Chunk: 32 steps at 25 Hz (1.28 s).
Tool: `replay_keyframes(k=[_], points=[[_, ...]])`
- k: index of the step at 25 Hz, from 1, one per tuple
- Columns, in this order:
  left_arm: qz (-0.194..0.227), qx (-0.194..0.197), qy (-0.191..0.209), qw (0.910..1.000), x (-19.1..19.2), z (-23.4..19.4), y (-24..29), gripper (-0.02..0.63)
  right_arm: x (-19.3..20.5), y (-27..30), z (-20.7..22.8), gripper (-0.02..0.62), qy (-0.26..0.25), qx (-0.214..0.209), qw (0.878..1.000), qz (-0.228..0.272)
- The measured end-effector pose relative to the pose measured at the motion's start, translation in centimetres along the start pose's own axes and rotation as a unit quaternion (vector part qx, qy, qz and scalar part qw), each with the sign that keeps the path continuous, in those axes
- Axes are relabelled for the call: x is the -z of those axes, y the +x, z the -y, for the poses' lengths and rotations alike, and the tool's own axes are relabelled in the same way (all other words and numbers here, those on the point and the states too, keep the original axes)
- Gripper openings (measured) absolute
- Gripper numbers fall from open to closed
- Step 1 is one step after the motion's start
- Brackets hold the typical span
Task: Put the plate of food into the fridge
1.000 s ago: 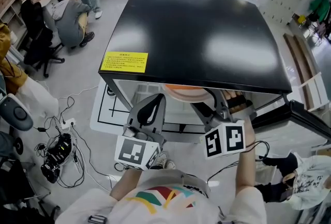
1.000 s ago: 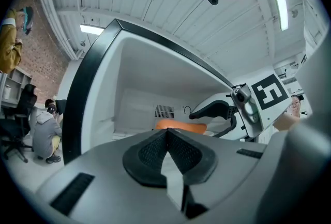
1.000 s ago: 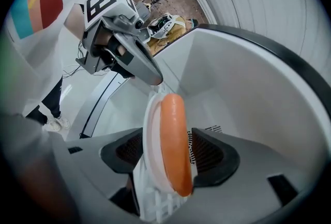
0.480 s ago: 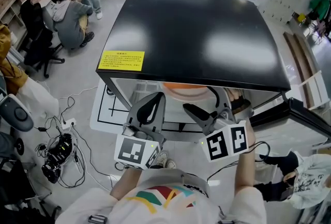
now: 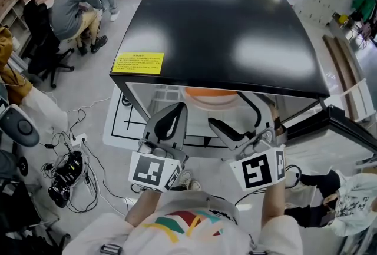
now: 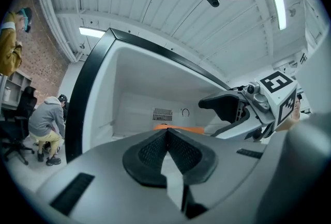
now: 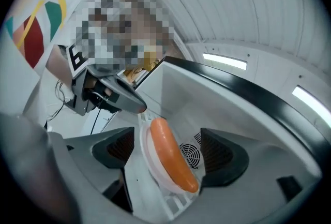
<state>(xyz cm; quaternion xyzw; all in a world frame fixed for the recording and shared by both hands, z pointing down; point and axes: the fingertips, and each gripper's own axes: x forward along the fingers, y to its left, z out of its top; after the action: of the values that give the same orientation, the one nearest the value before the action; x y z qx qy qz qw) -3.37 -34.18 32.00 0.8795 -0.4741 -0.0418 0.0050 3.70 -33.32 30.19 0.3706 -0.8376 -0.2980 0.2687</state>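
A white plate (image 7: pixel 149 163) with an orange sausage (image 7: pixel 170 153) lies on the white wire shelf (image 7: pixel 173 202) inside the black fridge (image 5: pixel 218 36). The head view shows only the plate's (image 5: pixel 212 96) front edge under the fridge top. My right gripper (image 7: pixel 169 149) stands wide open in front of the plate, its pads well clear on either side and touching nothing. It hovers at the fridge mouth in the head view (image 5: pixel 235 113). My left gripper (image 6: pixel 166 132) is shut and empty, held beside it at the opening (image 5: pixel 175 112).
The fridge door (image 5: pixel 347 130) hangs open at the right. A yellow sticker (image 5: pixel 138 63) marks the fridge top's left corner. Cables and a power strip (image 5: pixel 68 171) lie on the floor at the left. People sit at the back left (image 5: pixel 70 0).
My right gripper has opened off the plate's rim and drawn back a little toward me. The plate stays on the shelf. The left gripper has hardly moved.
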Motion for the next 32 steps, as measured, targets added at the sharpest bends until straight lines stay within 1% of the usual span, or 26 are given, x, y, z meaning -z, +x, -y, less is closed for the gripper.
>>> replay_keyframes(k=[1, 3, 5, 6, 7, 8, 9, 10, 11, 12, 13, 14, 17, 21, 22, 25, 26, 29, 30, 32], points=[[0.001, 0.000, 0.000, 1.0000, -0.1, 0.0, -0.1, 0.005, 0.0, -0.2, 0.2, 0.403, 0.019, 0.011, 1.000, 0.005], [0.003, -0.001, 0.002, 1.0000, -0.3, 0.0, -0.2, 0.005, 0.5, -0.6, 0.6, 0.326, 0.053, 0.030, 0.998, 0.005], [0.005, -0.001, 0.003, 1.0000, -0.5, 0.2, -0.3, 0.005, 1.3, -0.8, 1.0, 0.283, 0.083, 0.052, 0.995, -0.004], [0.005, -0.001, 0.004, 1.0000, -0.5, 0.3, -0.3, 0.005, 1.5, -1.0, 1.2, 0.238, 0.104, 0.066, 0.992, 0.001], [0.005, 0.000, 0.005, 1.0000, -0.5, 0.4, -0.3, 0.005, 1.4, -1.3, 1.4, 0.203, 0.135, 0.082, 0.987, 0.016], [0.005, 0.001, 0.006, 1.0000, -0.5, 0.5, -0.3, 0.005, 1.2, -1.7, 1.6, 0.177, 0.178, 0.099, 0.978, 0.039], [0.004, 0.002, 0.007, 1.0000, -0.5, 0.7, -0.3, 0.005, 1.1, -2.2, 1.9, 0.147, 0.224, 0.114, 0.966, 0.061], [0.004, 0.003, 0.009, 0.9999, -0.6, 0.8, -0.3, 0.005, 1.2, -2.8, 2.1, 0.130, 0.264, 0.127, 0.953, 0.078], [0.005, 0.003, 0.009, 0.9999, -0.6, 0.9, -0.4, 0.005, 1.3, -3.3, 2.3, 0.114, 0.295, 0.138, 0.941, 0.090], [0.006, 0.003, 0.010, 0.9999, -0.7, 1.0, -0.4, 0.005, 1.5, -3.9, 2.5, 0.084, 0.319, 0.148, 0.931, 0.100], [0.007, 0.002, 0.010, 0.9999, -0.7, 1.0, -0.5, 0.005, 1.6, -4.4, 2.6, 0.032, 0.336, 0.157, 0.922, 0.109], [0.007, 0.002, 0.011, 0.9999, -0.8, 1.1, -0.6, 0.005, 1.7, -4.9, 2.6, 0.002, 0.347, 0.164, 0.916, 0.117], [0.011, 0.002, 0.014, 0.9998, -1.0, 1.4, -0.6, 0.005, 2.0, -6.1, 2.5, 0.002, 0.369, 0.182, 0.902, 0.127], [0.014, 0.004, 0.017, 0.9998, -1.1, 2.1, -0.9, 0.005, 3.1, -7.3, 1.8, 0.002, 0.417, 0.201, 0.876, 0.138], [0.012, 0.005, 0.018, 0.9997, -1.1, 2.3, -1.0, 0.005, 3.4, -7.6, 1.5, 0.002, 0.421, 0.203, 0.873, 0.136], [0.010, 0.007, 0.026, 0.9996, -0.9, 2.9, -1.5, 0.005, 4.1, -8.3, 0.7, 0.002, 0.415, 0.210, 0.877, 0.120], [0.011, 0.005, 0.029, 0.9995, -0.9, 2.9, -1.8, 0.005, 4.2, -8.6, 0.4, 0.002, 0.416, 0.210, 0.877, 0.119], [0.010, -0.002, 0.032, 0.9994, -0.6, 2.9, -2.2, 0.005, 4.5, -9.0, -0.4, 0.002, 0.430, 0.209, 0.870, 0.122], [0.009, -0.004, 0.031, 0.9995, -0.5, 2.8, -2.3, 0.005, 4.6, -9.0, -0.6, 0.002, 0.430, 0.209, 0.870, 0.121], [0.008, -0.006, 0.031, 0.9995, -0.5, 2.7, -2.3, 0.005, 4.5, -9.1, -1.0, 0.002, 0.420, 0.213, 0.875, 0.115]])
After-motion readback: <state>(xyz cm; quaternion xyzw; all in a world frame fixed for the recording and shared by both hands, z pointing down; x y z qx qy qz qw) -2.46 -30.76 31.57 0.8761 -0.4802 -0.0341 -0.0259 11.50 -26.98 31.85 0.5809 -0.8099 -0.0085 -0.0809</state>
